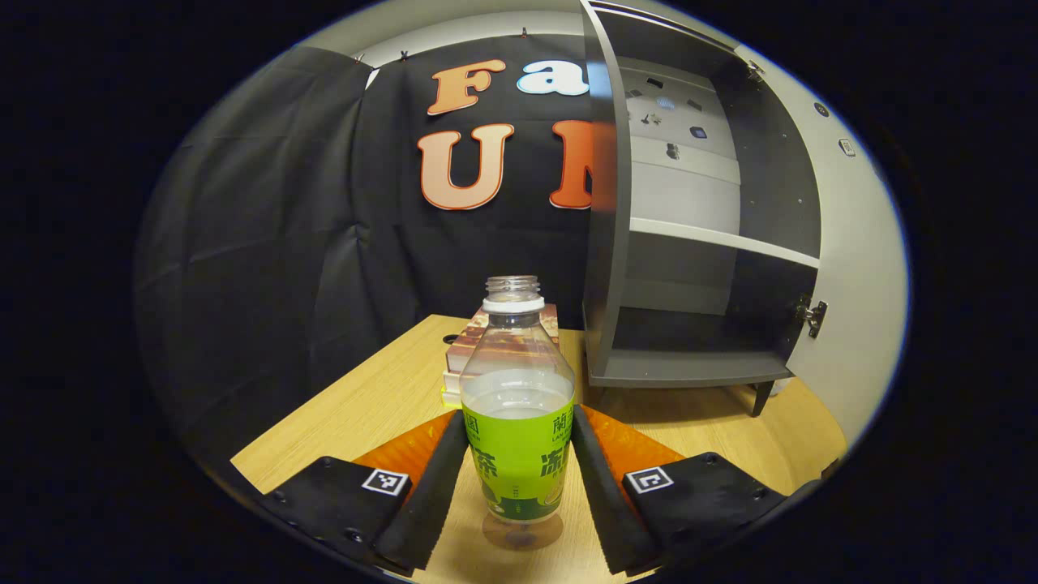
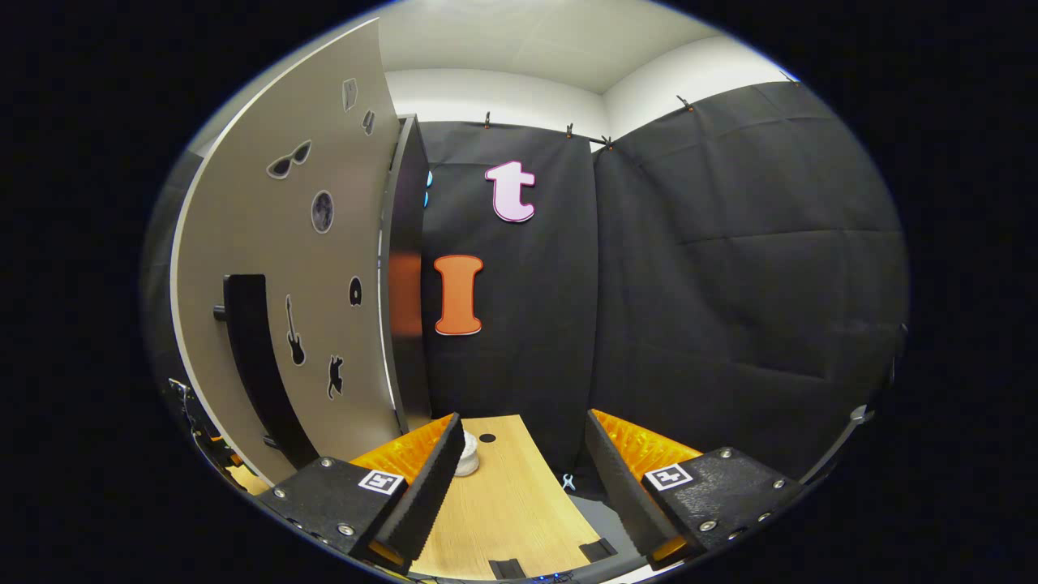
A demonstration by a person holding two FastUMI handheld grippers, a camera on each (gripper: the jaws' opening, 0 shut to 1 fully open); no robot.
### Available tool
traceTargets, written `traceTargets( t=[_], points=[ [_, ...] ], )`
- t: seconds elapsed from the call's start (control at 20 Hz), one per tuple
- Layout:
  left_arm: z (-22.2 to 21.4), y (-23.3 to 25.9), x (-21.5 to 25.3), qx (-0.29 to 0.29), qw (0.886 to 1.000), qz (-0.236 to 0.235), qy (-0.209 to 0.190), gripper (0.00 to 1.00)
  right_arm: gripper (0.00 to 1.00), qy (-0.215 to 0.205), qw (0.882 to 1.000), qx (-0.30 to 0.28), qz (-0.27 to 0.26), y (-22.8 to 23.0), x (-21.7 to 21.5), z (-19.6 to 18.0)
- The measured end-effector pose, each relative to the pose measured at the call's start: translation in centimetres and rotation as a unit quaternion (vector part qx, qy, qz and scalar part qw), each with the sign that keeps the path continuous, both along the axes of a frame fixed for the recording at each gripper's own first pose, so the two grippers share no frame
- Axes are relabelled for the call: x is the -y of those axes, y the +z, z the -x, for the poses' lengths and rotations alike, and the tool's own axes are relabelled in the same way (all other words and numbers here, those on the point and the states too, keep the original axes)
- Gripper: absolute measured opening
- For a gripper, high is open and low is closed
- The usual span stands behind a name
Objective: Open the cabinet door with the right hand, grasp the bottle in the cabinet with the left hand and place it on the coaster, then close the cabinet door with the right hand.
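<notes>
A capless clear bottle [image 1: 519, 405] with a green label and pale liquid stands upright between the fingers of my left gripper [image 1: 519, 422]. Both black pads touch the label's sides, so the gripper is shut on it. Under the bottle's base a brownish round patch [image 1: 523, 531] shows on the table; I cannot tell if it is the coaster. The grey cabinet [image 1: 689, 243] stands open behind and to the right, its shelves bare. My right gripper [image 2: 525, 426] is open with nothing in it, just right of the swung-out cabinet door [image 2: 324, 324] and its black handle [image 2: 255, 365].
A stack of books [image 1: 470, 349] lies on the wooden table [image 1: 365, 405] right behind the bottle. In the left gripper view the white door [image 1: 851, 243] hangs open at the far right. A small white object [image 2: 468, 462] sits on the table near the right gripper's left finger.
</notes>
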State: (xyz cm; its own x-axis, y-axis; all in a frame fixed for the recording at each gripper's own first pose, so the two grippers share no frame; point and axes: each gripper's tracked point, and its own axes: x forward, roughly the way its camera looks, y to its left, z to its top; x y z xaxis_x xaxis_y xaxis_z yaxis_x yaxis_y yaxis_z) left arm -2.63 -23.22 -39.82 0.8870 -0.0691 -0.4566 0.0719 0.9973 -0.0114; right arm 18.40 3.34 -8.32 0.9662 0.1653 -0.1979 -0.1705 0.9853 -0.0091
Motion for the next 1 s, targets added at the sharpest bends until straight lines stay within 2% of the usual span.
traceTargets(
  t=[0.1,0.15,0.35,0.5,0.65,0.95,1.0],
  points=[
    [0.6,-1.6,0.0,-0.008,1.0,-0.004,0.003,0.82,0.93,-0.002,1.0,-0.002,0.006,-0.1,0.1,0.1],
    [0.9,-2.4,0.0,-0.012,1.0,-0.004,0.003,0.82,0.97,-0.002,1.0,-0.003,0.006,-0.1,-0.2,0.1],
    [1.3,-4.2,0.2,-0.021,1.0,0.003,0.007,0.83,0.97,-0.011,1.0,-0.016,0.0,-0.8,-0.2,-0.1],
    [1.6,-5.0,-0.1,-0.017,1.0,-0.006,0.007,0.83,0.97,-0.021,0.999,-0.022,-0.01,-1.0,-0.1,-0.2],
    [2.1,-5.9,-0.1,-0.025,1.0,-0.013,0.006,0.83,0.93,-0.029,0.999,-0.022,-0.017,-0.7,0.1,-0.2],
    [2.6,-5.7,0.5,-0.022,0.999,-0.026,-0.005,0.83,0.93,-0.031,0.999,-0.022,-0.018,-0.9,0.2,0.0],
    [2.8,-5.6,0.6,-0.024,0.999,-0.028,-0.006,0.83,0.97,-0.031,0.999,-0.023,-0.019,-0.9,0.3,0.1]
  ],
)
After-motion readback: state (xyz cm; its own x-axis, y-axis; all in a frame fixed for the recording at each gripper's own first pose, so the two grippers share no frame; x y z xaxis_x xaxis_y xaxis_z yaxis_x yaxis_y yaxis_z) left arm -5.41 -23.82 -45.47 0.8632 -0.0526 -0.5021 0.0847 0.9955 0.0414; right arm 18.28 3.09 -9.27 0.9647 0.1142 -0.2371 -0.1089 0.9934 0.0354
